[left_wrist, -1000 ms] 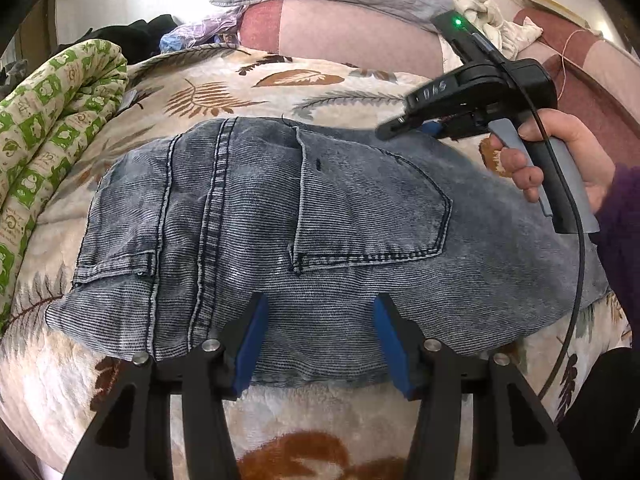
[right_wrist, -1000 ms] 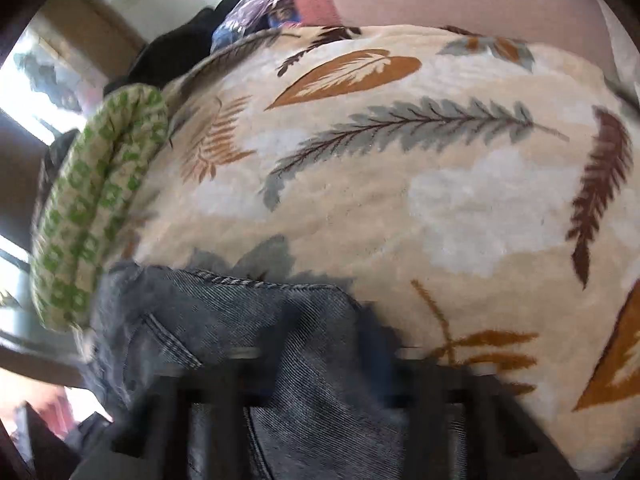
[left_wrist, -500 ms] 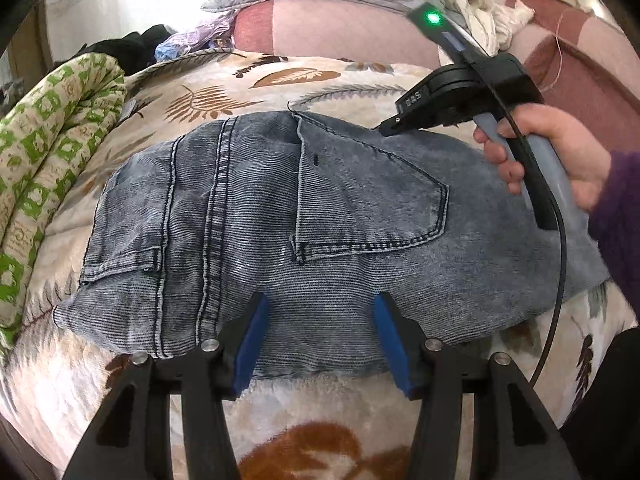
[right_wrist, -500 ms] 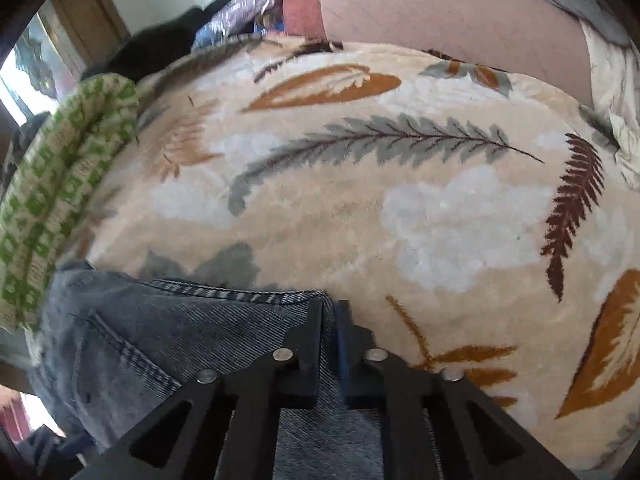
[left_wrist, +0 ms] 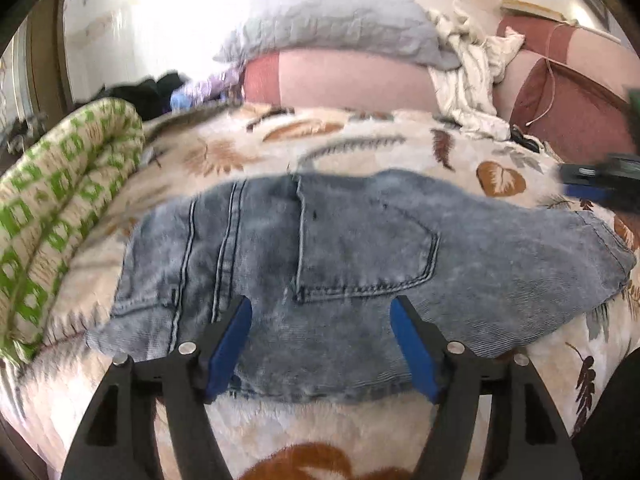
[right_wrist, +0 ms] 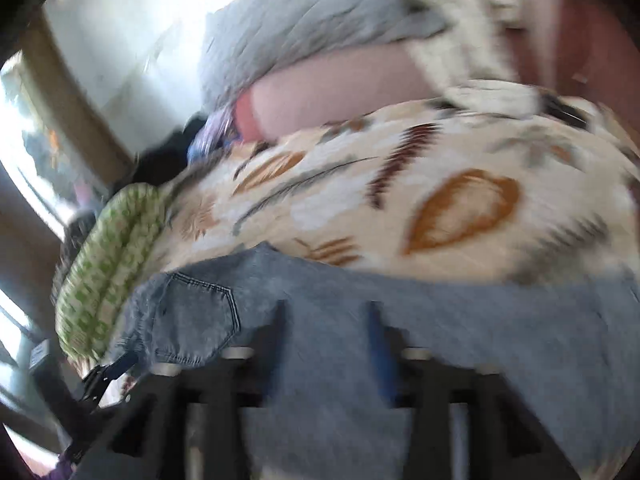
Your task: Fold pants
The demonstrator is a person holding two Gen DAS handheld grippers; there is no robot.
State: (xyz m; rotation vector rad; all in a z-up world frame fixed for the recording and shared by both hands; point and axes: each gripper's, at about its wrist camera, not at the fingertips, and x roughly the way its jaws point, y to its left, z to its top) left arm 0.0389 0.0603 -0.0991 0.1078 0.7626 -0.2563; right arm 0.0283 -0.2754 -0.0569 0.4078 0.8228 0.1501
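The folded blue-grey denim pants (left_wrist: 360, 264) lie flat on the leaf-print blanket (left_wrist: 352, 144), back pocket up. My left gripper (left_wrist: 320, 320) is open and empty, its blue pads over the near edge of the pants. My right gripper (right_wrist: 328, 320) is open, blurred by motion, above the pants (right_wrist: 360, 312). It also shows in the left wrist view (left_wrist: 600, 186) at the far right edge, off the pants' far right end. The left gripper shows small in the right wrist view (right_wrist: 108, 368).
A rolled green-and-white blanket (left_wrist: 60, 208) lies along the left of the bed. A grey pillow (left_wrist: 332, 20) on a pink bolster (left_wrist: 340, 84), white crumpled cloth (left_wrist: 468, 80) and dark red cushions (left_wrist: 572, 116) are at the back.
My right gripper has opened, let go of the pants' far edge and swung away to the right. My left gripper has pulled back a little and stays open.
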